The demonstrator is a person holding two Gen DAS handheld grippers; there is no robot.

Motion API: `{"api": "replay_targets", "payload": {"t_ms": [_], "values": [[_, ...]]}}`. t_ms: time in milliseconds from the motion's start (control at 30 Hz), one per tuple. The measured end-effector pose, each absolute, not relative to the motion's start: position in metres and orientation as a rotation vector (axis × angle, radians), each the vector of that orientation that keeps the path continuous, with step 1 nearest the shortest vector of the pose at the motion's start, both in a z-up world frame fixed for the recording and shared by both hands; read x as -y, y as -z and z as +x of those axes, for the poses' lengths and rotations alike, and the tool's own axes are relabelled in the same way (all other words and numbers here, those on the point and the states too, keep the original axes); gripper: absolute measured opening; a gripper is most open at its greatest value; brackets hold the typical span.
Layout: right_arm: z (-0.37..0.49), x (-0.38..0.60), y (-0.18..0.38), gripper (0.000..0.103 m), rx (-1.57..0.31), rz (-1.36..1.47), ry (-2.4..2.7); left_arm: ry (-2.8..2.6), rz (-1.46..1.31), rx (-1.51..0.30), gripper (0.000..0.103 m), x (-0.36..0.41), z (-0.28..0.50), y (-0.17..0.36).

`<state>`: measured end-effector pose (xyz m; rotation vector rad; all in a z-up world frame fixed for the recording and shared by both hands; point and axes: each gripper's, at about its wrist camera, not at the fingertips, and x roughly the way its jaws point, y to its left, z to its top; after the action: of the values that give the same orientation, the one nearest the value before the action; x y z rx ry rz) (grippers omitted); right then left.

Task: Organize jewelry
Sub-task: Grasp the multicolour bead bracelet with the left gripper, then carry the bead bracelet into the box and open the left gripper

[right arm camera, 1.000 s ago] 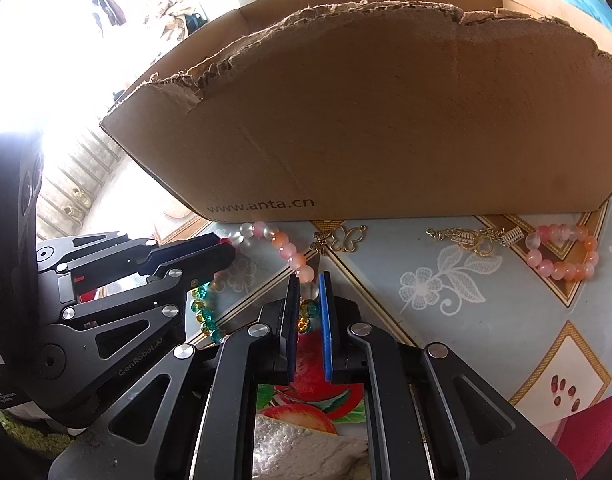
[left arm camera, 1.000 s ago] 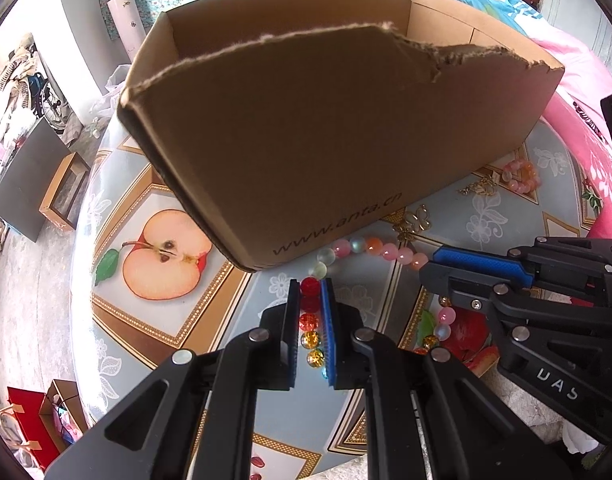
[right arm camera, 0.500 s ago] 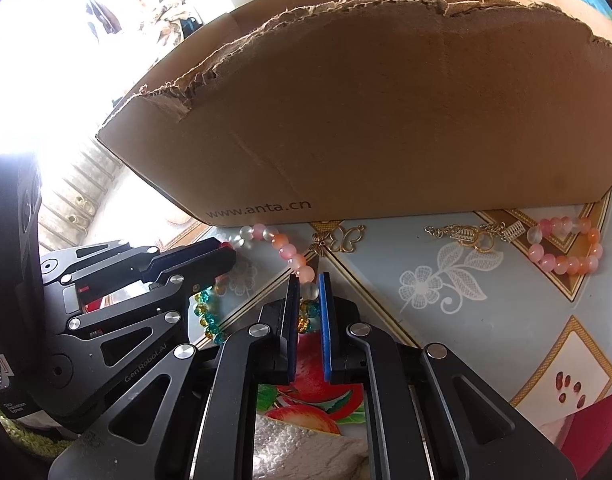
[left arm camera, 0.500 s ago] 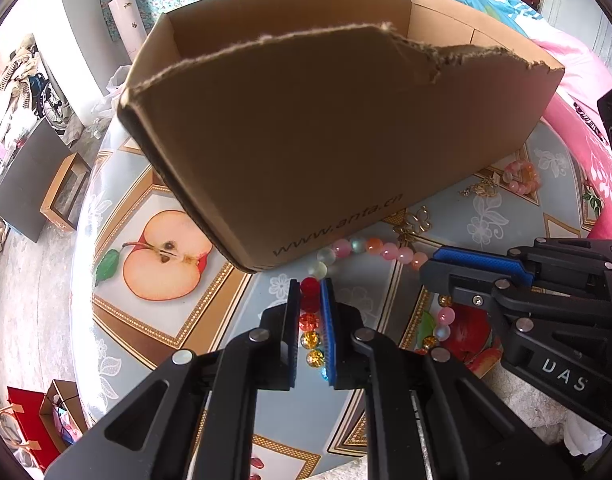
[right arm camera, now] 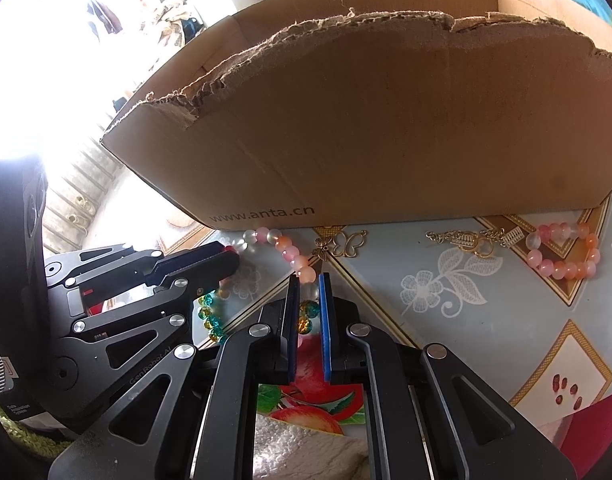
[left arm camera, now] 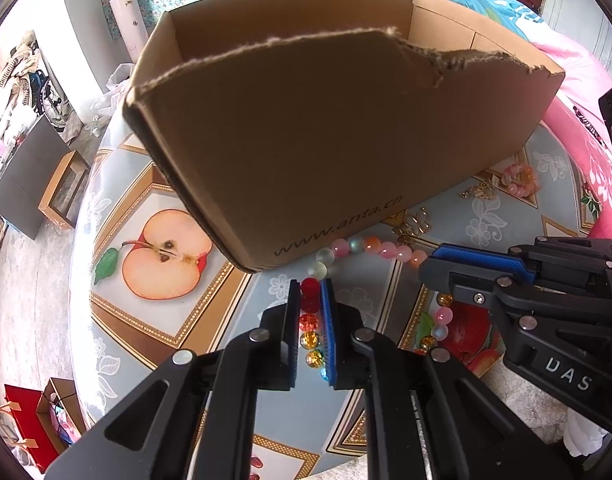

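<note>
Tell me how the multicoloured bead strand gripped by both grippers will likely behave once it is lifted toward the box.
The bead strand is a string of separate round beads, so it will probably sag between the left gripper and the right gripper. The beads look glossy, so they may slip in the pads. Its free loops on the table would likely dangle and swing.

Brown cardboard box (left arm camera: pixel 346 140), pale blue tablecloth (left arm camera: pixel 118 184) with apple prints, pink-orange bead bracelet (right arm camera: pixel 562 254), black grippers' blue-lined jaws

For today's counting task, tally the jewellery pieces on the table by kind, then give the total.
Bead strands: 2 – the long mixed strand and the pink loop
Gold metal pieces: 2 – the butterfly charm and the gold chain
Total: 4
</note>
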<state>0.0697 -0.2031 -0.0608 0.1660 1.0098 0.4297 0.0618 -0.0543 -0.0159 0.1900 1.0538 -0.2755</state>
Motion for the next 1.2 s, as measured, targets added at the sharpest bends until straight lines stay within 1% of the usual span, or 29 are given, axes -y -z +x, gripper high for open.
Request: {"api": "replay_targets", "payload": {"t_ms": [533, 833, 1000, 1200], "values": [[0.051, 0.215, 0.050, 0.007, -0.966, 0.168, -0.443, 0.267, 0.202, -1.008, 0.010, 0.058, 0.043, 0.005], [0.031, 0.227, 0.038, 0.007, -0.907, 0.170, -0.450, 0.278, 0.202, -0.944, 0.010, 0.062, 0.018, -0.011], [0.016, 0.228, 0.021, 0.007, -0.838, 0.130, -0.443, 0.336, 0.173, -0.846, 0.010, 0.057, -0.003, -0.039], [0.004, 0.241, -0.024, 0.007, -0.711, 0.127, -0.459, 0.420, 0.116, -0.705, 0.010, 0.052, -0.009, -0.098]]}}
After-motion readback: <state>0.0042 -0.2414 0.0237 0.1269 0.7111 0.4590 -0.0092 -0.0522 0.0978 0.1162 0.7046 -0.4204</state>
